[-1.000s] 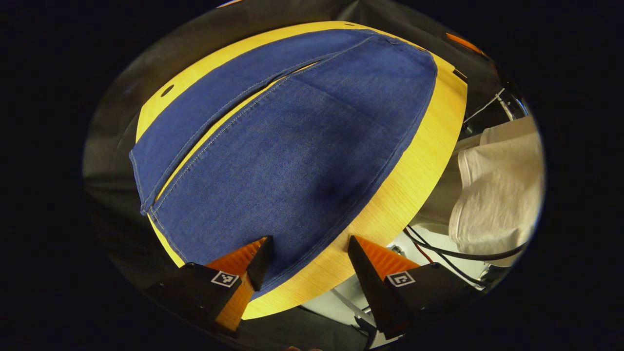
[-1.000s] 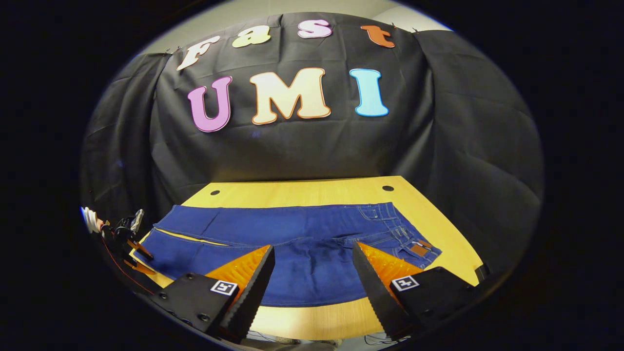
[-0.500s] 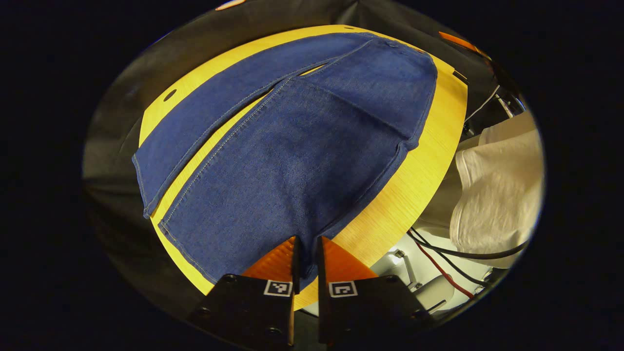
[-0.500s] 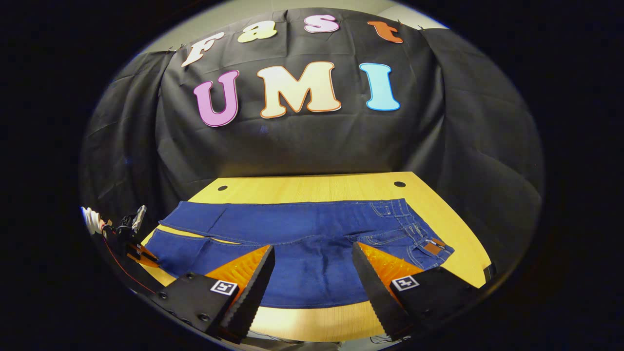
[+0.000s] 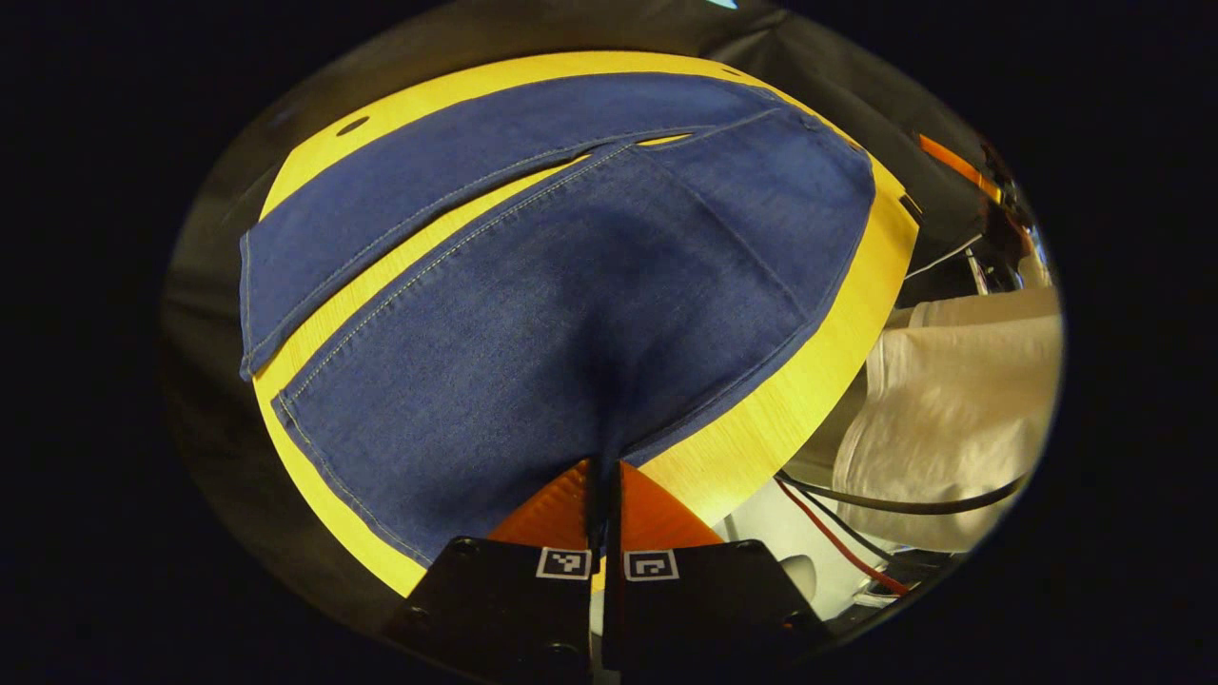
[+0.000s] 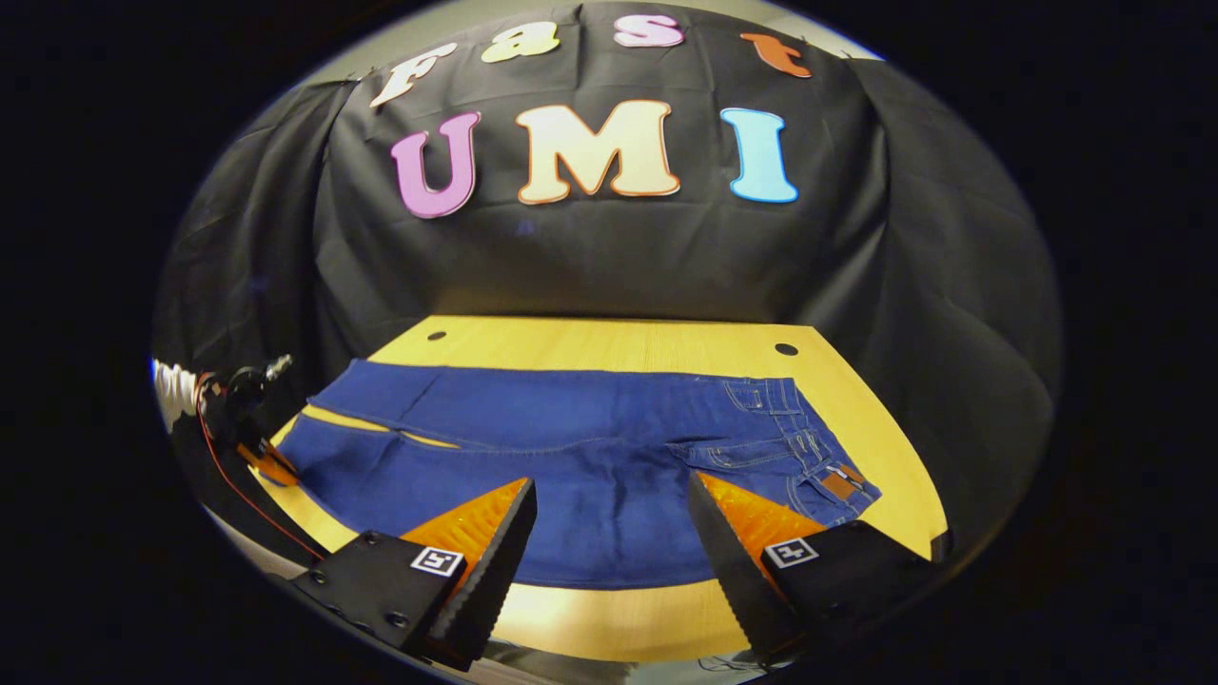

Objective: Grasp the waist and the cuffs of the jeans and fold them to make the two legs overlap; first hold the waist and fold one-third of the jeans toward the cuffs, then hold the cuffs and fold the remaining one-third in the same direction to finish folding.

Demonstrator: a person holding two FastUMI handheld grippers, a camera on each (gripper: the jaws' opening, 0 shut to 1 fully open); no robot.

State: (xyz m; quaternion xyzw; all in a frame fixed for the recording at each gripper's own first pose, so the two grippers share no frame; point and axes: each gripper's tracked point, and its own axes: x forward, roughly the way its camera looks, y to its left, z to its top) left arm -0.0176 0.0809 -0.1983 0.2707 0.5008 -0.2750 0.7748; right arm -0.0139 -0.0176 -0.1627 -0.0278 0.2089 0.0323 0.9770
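Blue jeans (image 5: 533,314) lie flat on the yellow table (image 5: 790,400), legs slightly apart. My left gripper (image 5: 605,471) is shut on the near leg's outer edge close to the cuff, and the denim rises into a dark ridge toward it. In the right gripper view the jeans (image 6: 590,447) stretch across the table (image 6: 609,338), waist with a brown patch (image 6: 837,483) at the right, cuffs at the left. My right gripper (image 6: 609,490) hovers open above the near edge at the thigh, nothing between its fingers. The left gripper (image 6: 262,459) shows at the cuff end.
A person's white garment (image 5: 952,419) and several cables (image 5: 885,504) lie beyond the table's near edge. Two round holes (image 6: 786,349) mark the table's far side. The black cloth wall (image 6: 609,266) stands right behind the table.
My left gripper went from open to shut on the near leg's edge and has drawn the denim up into a ridge. The right gripper stayed open and shifted slightly.
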